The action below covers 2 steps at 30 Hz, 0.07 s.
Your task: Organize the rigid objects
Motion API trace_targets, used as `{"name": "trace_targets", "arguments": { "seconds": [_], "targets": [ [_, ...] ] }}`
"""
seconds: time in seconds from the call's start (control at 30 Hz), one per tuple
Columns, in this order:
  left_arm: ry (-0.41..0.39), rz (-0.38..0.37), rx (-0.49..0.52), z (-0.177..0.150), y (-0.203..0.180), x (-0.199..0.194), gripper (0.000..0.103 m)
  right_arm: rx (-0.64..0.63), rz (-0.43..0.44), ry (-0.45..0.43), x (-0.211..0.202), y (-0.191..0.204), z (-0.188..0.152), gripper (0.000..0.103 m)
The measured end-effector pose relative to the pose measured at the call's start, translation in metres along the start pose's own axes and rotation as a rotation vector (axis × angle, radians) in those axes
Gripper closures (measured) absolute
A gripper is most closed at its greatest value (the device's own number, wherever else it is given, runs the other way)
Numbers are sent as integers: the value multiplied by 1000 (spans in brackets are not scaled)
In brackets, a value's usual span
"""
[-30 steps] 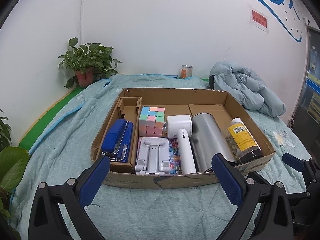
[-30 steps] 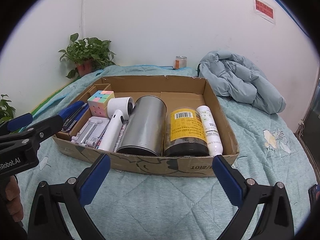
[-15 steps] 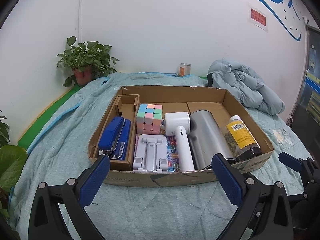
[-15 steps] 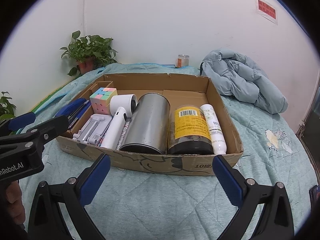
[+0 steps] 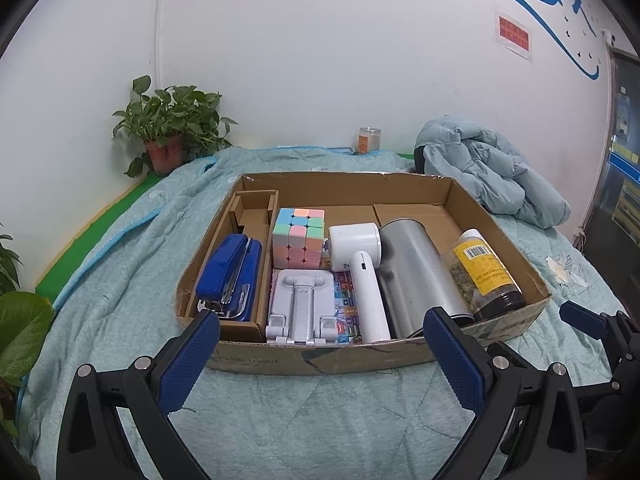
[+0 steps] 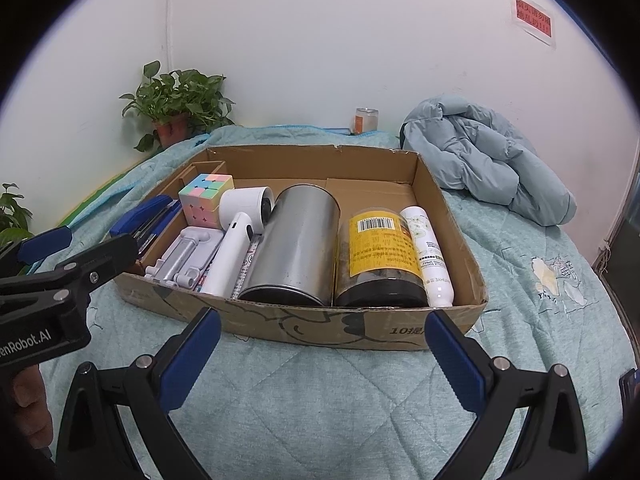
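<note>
A cardboard box [image 5: 320, 356] [image 6: 352, 330] lies on a teal quilt. In it, left to right: a blue stapler [image 5: 232, 276], a pastel cube [image 5: 298, 236], a white phone stand [image 5: 300, 308], a white handheld device [image 5: 362, 272], a steel canister [image 6: 296, 248], a yellow-labelled jar [image 6: 380, 256] and a white bottle [image 6: 430, 256]. My left gripper [image 5: 320, 360] is open and empty, in front of the box. My right gripper [image 6: 320, 356] is open and empty, also in front of the box.
A light-blue padded jacket [image 6: 484, 160] lies at the back right. A potted plant [image 5: 168, 136] and a small jar [image 5: 369, 140] stand by the wall. More leaves [image 5: 20, 328] are at the left edge.
Both grippers have drawn back a little from the box and stayed open. The objects in the box have not moved.
</note>
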<state>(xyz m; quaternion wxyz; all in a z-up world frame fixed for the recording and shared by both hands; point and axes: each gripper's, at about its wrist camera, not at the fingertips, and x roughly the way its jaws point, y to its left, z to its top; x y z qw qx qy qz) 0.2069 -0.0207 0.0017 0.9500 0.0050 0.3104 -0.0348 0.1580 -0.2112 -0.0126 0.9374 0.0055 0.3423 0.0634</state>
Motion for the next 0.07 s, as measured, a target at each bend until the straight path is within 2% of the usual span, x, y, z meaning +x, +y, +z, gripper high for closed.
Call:
{"name": "trace_targets", "arguments": {
  "seconds": [0.07],
  "targets": [
    [-2, 4, -1, 0, 0, 0, 0, 0, 1, 1, 1, -1, 0, 1]
  ]
}}
